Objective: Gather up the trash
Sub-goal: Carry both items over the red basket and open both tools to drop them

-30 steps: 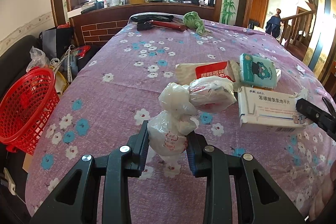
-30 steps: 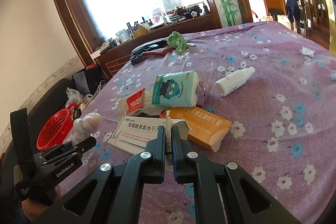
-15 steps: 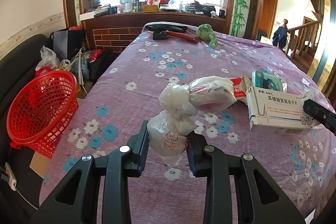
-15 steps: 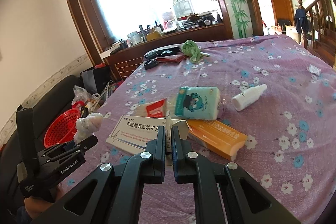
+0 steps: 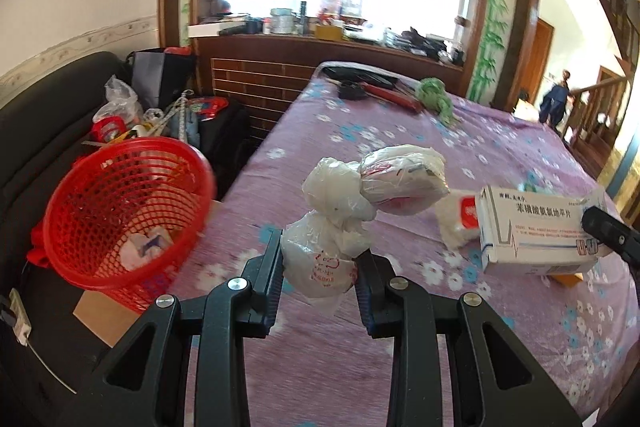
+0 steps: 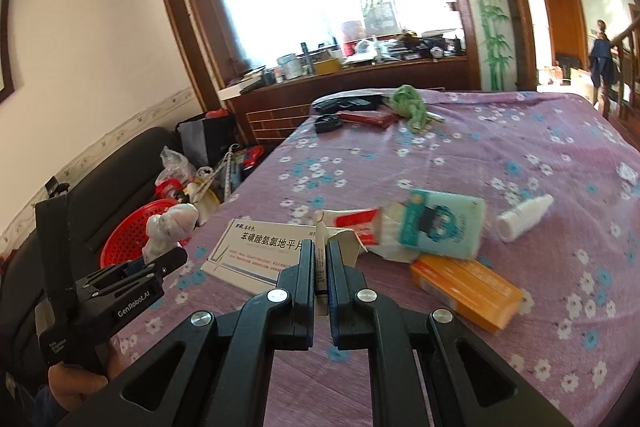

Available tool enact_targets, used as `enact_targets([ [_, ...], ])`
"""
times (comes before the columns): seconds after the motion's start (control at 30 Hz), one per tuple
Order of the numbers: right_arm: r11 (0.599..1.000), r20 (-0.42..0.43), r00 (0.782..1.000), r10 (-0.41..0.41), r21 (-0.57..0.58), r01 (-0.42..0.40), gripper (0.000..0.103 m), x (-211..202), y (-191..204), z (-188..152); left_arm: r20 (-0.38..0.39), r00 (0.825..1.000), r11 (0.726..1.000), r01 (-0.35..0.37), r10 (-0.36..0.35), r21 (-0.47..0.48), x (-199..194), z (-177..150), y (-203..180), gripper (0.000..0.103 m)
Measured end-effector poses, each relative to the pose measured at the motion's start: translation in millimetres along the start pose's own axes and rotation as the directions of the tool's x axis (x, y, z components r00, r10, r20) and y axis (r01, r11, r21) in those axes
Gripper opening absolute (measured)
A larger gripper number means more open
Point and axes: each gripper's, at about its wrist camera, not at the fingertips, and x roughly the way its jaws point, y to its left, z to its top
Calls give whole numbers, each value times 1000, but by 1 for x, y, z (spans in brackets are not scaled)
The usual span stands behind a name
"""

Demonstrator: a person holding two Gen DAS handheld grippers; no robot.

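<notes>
Purple floral worktop (image 5: 500, 155); left gripper (image 5: 318, 267) clamping knotted plastic bag (image 5: 340, 215), right gripper (image 6: 319, 263) pinching white box (image 6: 256, 251) flap, lower centre.

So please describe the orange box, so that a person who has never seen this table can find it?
Look at the table with the purple flowered cloth. On its near part lies a heap of packets; the orange box lies flat just below the teal packet. It is the only orange one.

"GenRobot.AI" on left gripper (image 6: 160, 259)
</notes>
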Motion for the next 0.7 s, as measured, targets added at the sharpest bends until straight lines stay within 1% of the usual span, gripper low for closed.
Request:
enact_targets([
  [0.17,998,-5,1000,29,-55,-29,6,9,31,16,27,999,997,-41,43,-65,-10,12,42,31],
  [0.37,985,-4,998,65,-159,-65,6,33,82,37,35,991,981,-122,128,-148,-17,21,103,31],
  [0.43,979,-15,996,83,-184,-84,6,47,99,43,24,986,972,-156,163,-177,-17,22,128,31],
  [0.57,967,-37,993,111,-228,-117,7,69,130,50,1,977,954,-208,213,-216,-12,22,164,31],
  [0.7,950,-62,990,125,-280,-137,7,95,163,53,-34,972,943,-232,231,-239,2,21,186,31],
])
